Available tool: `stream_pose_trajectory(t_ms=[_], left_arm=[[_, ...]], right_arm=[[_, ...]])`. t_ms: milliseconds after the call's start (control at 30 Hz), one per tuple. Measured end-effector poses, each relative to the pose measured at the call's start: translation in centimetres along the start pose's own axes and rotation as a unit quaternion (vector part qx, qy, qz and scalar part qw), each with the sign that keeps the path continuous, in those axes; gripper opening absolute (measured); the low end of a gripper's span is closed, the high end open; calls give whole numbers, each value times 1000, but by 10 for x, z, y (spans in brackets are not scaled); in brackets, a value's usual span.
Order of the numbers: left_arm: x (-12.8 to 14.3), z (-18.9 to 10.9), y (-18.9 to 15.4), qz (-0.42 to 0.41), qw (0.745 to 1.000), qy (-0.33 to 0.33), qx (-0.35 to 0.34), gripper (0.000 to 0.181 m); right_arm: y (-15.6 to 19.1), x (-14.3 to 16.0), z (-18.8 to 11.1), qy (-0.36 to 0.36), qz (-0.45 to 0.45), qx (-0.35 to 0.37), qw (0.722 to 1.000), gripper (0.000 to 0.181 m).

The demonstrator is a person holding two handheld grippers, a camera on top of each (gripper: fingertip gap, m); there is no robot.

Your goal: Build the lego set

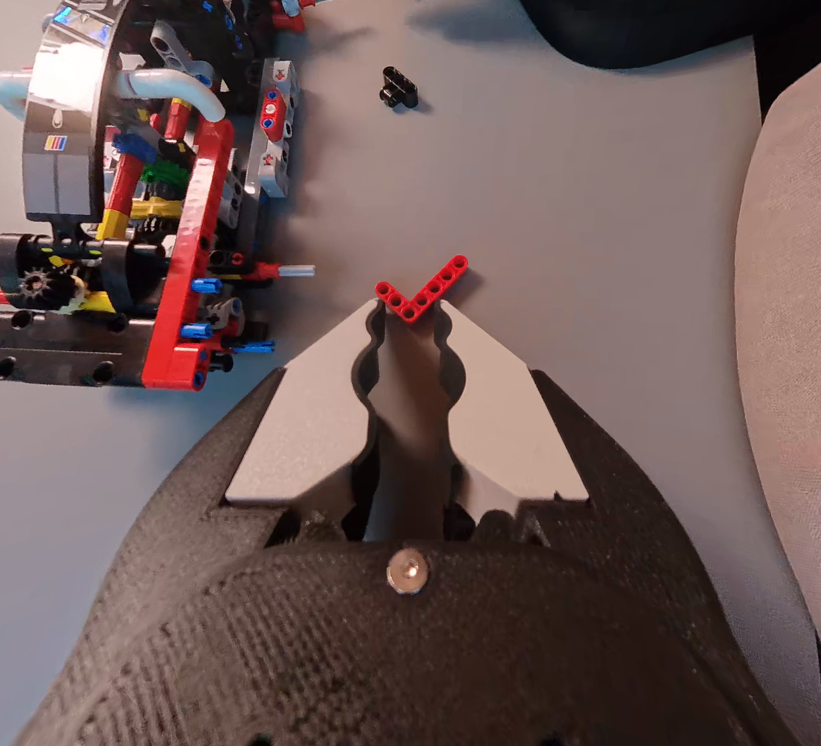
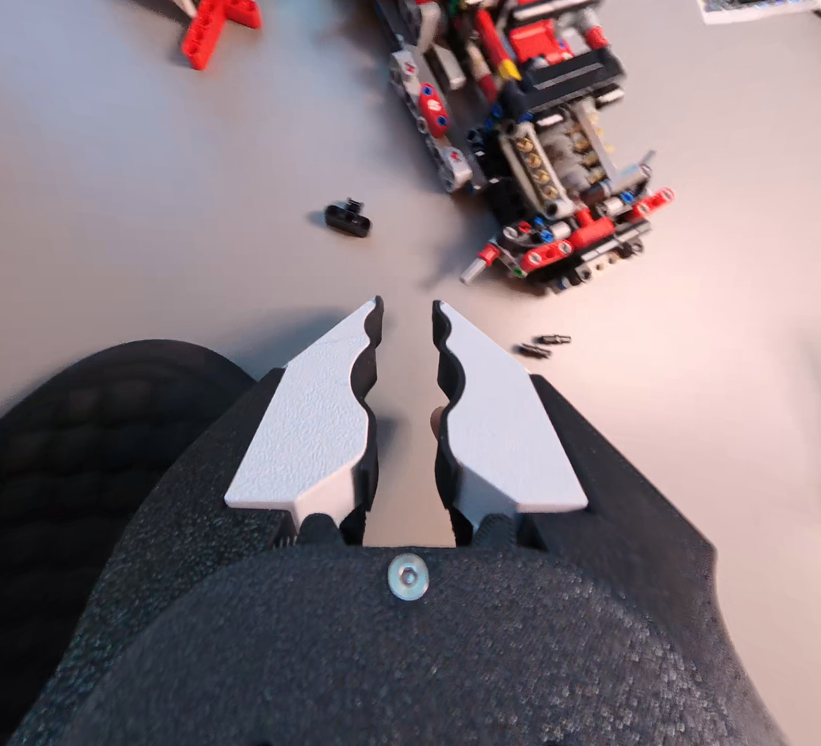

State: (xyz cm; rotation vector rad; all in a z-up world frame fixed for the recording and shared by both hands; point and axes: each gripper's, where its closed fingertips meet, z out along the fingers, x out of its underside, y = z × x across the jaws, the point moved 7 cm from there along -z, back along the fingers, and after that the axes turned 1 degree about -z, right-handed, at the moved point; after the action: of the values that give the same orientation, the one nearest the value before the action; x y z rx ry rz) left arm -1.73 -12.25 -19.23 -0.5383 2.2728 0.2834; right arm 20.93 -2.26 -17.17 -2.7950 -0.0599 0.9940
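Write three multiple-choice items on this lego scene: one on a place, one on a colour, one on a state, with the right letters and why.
1. Where is the L-shaped beam?
A. at the left gripper's fingertips
B. on the model
C. under the right gripper

2. What colour is the L-shaped beam?
A. blue
B. red
C. yellow

3. How are the right gripper's fingers?
A. shut on a pin
B. shut, empty
C. apart, empty

Key: 1 A, its corner sits between the tips; 2 B, plainly red in both views; 3 C, bare table shows in the gap.
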Motion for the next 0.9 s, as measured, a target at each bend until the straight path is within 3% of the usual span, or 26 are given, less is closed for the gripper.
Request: stream_pose_trajectory(t_ms=[167,333,633,900], left_arm=[[7,-7,6,10,1000,-9,3,18],[11,-14,10,40,998,-23,31,17],[20,-21,10,87,989,-27,113,15],[18,-17,19,95,992,-29,84,15]], right_arm=[[-40,23,-9,12,49,51,997,18],[-61,34,-2,14,71,25,997,18],[-70,32,5,15,66,-43,997,23],[-72,28,10,39,45,-65,996,22]])
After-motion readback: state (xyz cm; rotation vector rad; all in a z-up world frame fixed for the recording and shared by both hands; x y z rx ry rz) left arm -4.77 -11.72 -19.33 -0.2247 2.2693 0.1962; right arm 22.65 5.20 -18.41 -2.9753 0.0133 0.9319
